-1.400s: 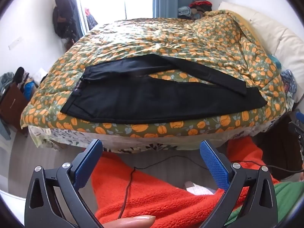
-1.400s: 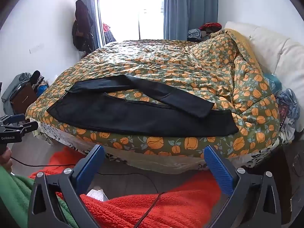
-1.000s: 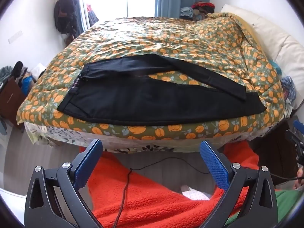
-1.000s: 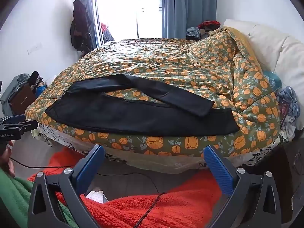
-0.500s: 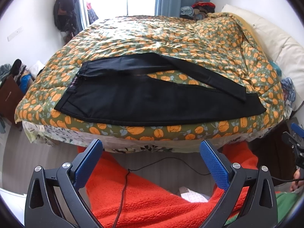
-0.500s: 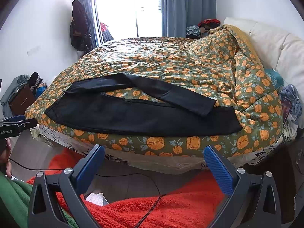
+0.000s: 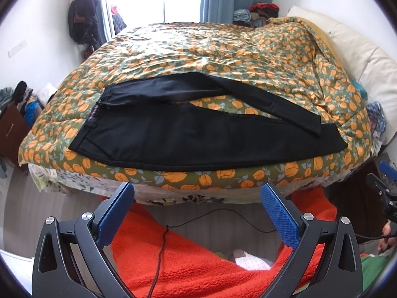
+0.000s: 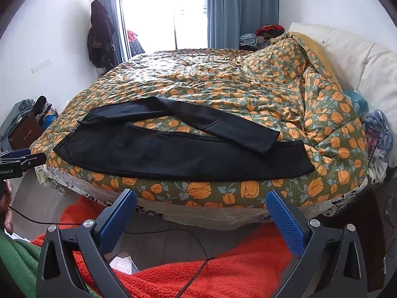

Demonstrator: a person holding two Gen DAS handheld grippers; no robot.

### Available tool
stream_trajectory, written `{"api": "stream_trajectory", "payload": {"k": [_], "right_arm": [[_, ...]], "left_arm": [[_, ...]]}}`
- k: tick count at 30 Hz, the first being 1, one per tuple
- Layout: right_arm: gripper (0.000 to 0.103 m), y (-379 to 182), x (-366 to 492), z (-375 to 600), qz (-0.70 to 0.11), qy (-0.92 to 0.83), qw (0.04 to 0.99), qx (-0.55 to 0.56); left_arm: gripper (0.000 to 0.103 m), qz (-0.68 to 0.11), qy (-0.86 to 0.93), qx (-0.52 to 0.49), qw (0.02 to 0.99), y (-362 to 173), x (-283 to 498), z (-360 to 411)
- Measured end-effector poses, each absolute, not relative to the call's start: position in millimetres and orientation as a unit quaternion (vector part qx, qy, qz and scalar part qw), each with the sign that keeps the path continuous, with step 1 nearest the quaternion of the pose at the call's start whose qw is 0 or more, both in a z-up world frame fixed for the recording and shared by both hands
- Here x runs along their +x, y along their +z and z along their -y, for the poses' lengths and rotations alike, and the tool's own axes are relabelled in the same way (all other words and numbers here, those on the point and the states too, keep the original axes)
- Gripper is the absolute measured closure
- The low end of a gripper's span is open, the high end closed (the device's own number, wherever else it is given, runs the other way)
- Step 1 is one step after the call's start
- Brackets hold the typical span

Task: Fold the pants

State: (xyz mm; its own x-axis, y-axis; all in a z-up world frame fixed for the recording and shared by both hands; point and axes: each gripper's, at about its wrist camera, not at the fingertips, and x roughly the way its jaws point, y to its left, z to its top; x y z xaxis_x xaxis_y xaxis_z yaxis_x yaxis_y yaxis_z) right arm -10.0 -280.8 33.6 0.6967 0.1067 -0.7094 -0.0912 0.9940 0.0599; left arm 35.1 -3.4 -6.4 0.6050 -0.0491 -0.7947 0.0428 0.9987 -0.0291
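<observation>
Both pairs of blue-padded fingers are spread wide and hold nothing. On my left gripper (image 7: 197,198) the pads sit level with each other, pointing forward at the bed edge, with orange fleece (image 7: 198,260) and a thin black cable (image 7: 161,248) below and between them. My right gripper (image 8: 201,204) is held the same way, level and aimed at the bed side, its fingers well apart over the same orange fleece (image 8: 223,273). Ahead of and above both sets of fingertips, well apart from them, the black pants (image 7: 158,134) lie flat on the pumpkin-print quilt (image 7: 211,49) near the bed edge closest to me. The waistband is off to the left of my fingers and the legs run to the right; the nearer leg lies straight along the edge, while the farther leg angles across so its hem rests on top of the nearer one, leaving a wedge of quilt between them. In the right wrist view the pants (image 8: 173,154) show the same layout. At the far left of that view I see the tip of my left gripper (image 8: 22,160), level with the mattress side; my right gripper (image 7: 387,186) pokes in at the far right of the left view.
</observation>
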Motion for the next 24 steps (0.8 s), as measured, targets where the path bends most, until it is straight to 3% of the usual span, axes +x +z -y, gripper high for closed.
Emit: {"api": "stream_trajectory", "payload": {"k": [24], "right_arm": [[0.0,42,-9,275,-0.372,0.061,0.926,-0.002]], "left_arm": [[0.001,-0.405,-0.031,0.0,0.914,12,29,1]]}}
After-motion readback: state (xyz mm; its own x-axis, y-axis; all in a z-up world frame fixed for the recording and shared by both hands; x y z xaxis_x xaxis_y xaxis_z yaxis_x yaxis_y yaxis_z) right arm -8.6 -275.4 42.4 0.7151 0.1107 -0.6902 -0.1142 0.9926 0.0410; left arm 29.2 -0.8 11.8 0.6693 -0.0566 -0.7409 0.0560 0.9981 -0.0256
